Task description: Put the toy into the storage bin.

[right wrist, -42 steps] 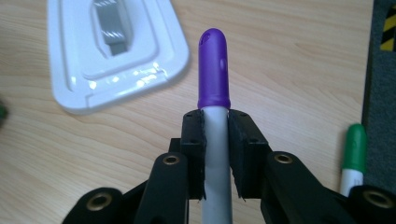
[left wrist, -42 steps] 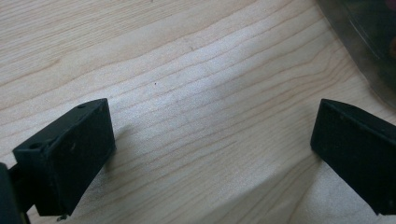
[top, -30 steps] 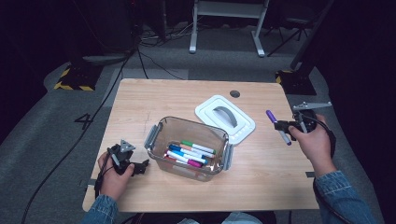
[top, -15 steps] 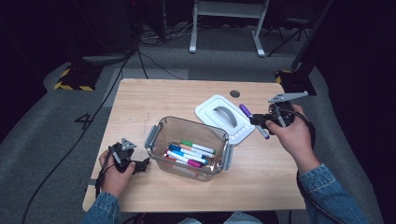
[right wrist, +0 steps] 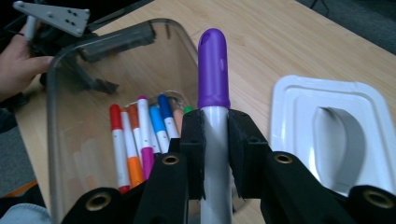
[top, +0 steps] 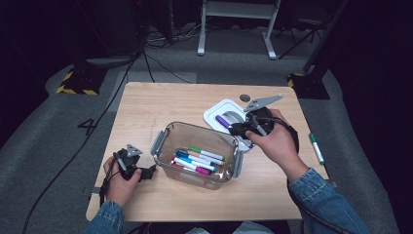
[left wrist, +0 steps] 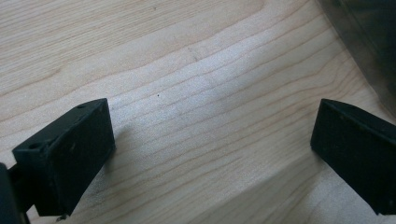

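With several markers [top: 199, 160] already in the clear bin [top: 168, 133] mid-table, my right tool [top: 234, 127] clamps the purple marker [right wrist: 213, 70] above its far rim, probably one green marker [top: 316, 148] left beyond the table's right edge, while my left tool [top: 146, 173] rests open and empty near the front-left corner.

bin [top: 168, 134] open-topped, lid [top: 216, 109] behind, left tabletop [top: 146, 107] bare

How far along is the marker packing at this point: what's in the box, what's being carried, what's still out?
Done: several markers lie in the clear box. In hand: the right gripper is shut on the purple marker, held near the box over the white lid. Left: a green marker lies at the table's right edge, and the lid is off. The left gripper sits open on the table beside the box.
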Action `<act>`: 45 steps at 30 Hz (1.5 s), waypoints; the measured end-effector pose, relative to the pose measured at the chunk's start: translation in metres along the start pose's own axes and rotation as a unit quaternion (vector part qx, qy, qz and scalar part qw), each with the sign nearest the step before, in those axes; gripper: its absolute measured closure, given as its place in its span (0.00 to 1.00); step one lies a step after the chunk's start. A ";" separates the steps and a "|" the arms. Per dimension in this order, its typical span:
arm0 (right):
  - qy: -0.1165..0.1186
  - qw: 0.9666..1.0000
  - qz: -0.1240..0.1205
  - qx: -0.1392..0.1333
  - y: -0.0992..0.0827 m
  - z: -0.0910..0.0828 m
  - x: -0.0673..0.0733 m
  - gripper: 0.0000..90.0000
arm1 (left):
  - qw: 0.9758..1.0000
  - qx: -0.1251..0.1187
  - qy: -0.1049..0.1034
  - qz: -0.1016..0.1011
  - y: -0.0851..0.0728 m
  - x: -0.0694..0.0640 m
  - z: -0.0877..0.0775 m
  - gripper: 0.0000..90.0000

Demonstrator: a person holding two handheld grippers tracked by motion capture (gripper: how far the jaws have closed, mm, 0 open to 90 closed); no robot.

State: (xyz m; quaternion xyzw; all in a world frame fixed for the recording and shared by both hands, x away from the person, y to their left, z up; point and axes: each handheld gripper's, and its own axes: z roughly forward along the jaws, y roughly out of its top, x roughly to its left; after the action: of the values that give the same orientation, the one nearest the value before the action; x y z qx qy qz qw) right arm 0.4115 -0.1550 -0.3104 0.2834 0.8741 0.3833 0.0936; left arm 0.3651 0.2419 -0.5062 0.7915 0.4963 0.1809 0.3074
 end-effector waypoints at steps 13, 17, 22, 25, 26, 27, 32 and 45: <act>0.053 0.997 -0.045 0.023 0.022 0.038 0.041 0.86 | 1.000 0.000 0.000 0.000 0.000 0.000 0.000 0.00; 0.070 0.995 -0.061 0.034 0.029 0.051 0.053 0.86 | 1.000 0.000 0.000 0.001 0.000 0.000 0.000 0.00; 0.087 0.992 -0.074 0.045 0.034 0.069 0.064 0.86 | 1.000 0.000 0.000 0.001 0.000 0.000 0.000 0.00; 0.096 0.991 -0.079 0.053 0.036 0.081 0.070 0.86 | 1.000 0.000 0.000 0.000 0.000 0.000 0.000 0.00; 0.099 0.990 -0.080 0.054 0.036 0.085 0.072 0.86 | 1.000 0.000 0.000 0.000 0.000 0.000 0.000 0.00; 0.102 0.990 -0.082 0.056 0.037 0.089 0.073 0.86 | 1.000 0.000 0.000 0.001 0.000 0.000 0.000 0.00; 0.113 0.988 -0.082 0.070 0.035 0.105 0.079 0.86 | 1.000 0.000 0.000 0.001 0.000 0.000 0.000 0.00; 0.126 0.979 -0.102 0.122 0.019 0.145 0.083 0.86 | 1.000 0.000 0.000 0.001 0.000 0.000 0.000 0.00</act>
State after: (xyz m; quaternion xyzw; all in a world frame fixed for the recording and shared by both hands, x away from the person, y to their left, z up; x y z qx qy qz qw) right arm 0.4062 -0.0082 -0.3917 0.1511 0.9434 0.2950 -0.0136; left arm 0.3652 0.2420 -0.5062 0.7921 0.4956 0.1809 0.3072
